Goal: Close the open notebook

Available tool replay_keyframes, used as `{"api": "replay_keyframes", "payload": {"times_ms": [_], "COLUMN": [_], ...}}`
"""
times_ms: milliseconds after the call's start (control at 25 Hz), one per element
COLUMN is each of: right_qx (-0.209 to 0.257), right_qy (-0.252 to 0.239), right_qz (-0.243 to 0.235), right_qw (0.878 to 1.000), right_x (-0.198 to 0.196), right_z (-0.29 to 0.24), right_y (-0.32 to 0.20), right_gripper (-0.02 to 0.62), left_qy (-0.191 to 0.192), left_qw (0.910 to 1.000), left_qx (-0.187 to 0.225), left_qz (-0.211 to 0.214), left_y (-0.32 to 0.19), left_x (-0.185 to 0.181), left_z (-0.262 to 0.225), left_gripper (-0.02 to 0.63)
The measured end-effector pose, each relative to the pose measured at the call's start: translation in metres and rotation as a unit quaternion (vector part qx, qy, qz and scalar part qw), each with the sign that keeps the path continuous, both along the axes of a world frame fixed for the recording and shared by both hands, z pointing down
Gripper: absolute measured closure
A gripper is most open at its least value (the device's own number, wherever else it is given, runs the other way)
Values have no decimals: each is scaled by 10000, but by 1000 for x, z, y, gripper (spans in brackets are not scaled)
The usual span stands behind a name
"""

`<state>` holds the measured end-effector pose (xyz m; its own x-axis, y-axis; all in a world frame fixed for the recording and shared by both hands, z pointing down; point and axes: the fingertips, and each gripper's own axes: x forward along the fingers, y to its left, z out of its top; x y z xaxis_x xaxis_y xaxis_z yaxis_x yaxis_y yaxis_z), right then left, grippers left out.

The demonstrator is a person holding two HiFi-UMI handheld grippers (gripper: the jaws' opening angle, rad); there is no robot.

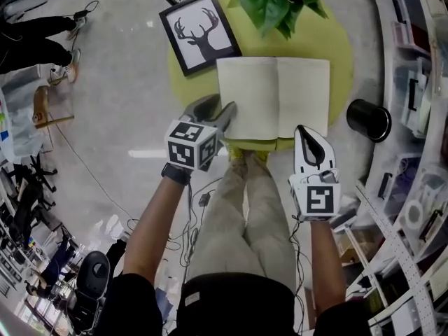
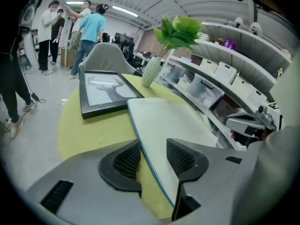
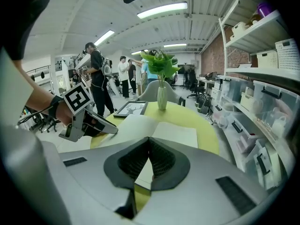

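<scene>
An open notebook (image 1: 273, 96) with blank pale pages lies flat on a round yellow-green table (image 1: 336, 47). My left gripper (image 1: 215, 110) is at the notebook's near left corner. In the left gripper view its jaws (image 2: 153, 150) stand open, with the blue-edged left cover (image 2: 164, 121) running between the pads; the pads do not press on it. My right gripper (image 1: 302, 131) hovers at the table's near edge by the notebook's near right corner. In the right gripper view its jaws (image 3: 149, 143) are shut tip to tip with nothing held, and the notebook (image 3: 140, 125) lies beyond them.
A black-framed deer picture (image 1: 201, 32) lies at the table's far left, close to the notebook. A potted plant (image 1: 276, 2) stands at the far edge. A black cylinder (image 1: 369, 120) sits right of the table, before curved shelving (image 1: 420, 82). Several people (image 2: 89, 29) stand in the background.
</scene>
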<state>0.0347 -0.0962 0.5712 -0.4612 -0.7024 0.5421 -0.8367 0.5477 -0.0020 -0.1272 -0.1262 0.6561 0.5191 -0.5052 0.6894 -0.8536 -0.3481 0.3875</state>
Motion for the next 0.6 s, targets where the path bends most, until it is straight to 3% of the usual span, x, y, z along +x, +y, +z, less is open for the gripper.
{"api": "replay_keyframes", "payload": {"times_ms": [160,400,600], "right_qx": [57,-362,-282], "right_qy": [-13,-223,-213], "right_qz": [-93,250,229], "right_qw": [9999,9988,9991], "right_x": [-1,13,17], "right_z": [4,3,-2], "right_y": [4,8,8], "right_gripper": [595,594,594], "left_qy": [-96,-185,-136], "left_qw": [9999,9996,9995], "left_qx": [110,228,264], "left_qz": [3,-46,-76], "left_y": [-1,-1,-1], "left_x": [-2,-5,-3], "left_z": [0,1,-3], "left_gripper": [428,454,456]}}
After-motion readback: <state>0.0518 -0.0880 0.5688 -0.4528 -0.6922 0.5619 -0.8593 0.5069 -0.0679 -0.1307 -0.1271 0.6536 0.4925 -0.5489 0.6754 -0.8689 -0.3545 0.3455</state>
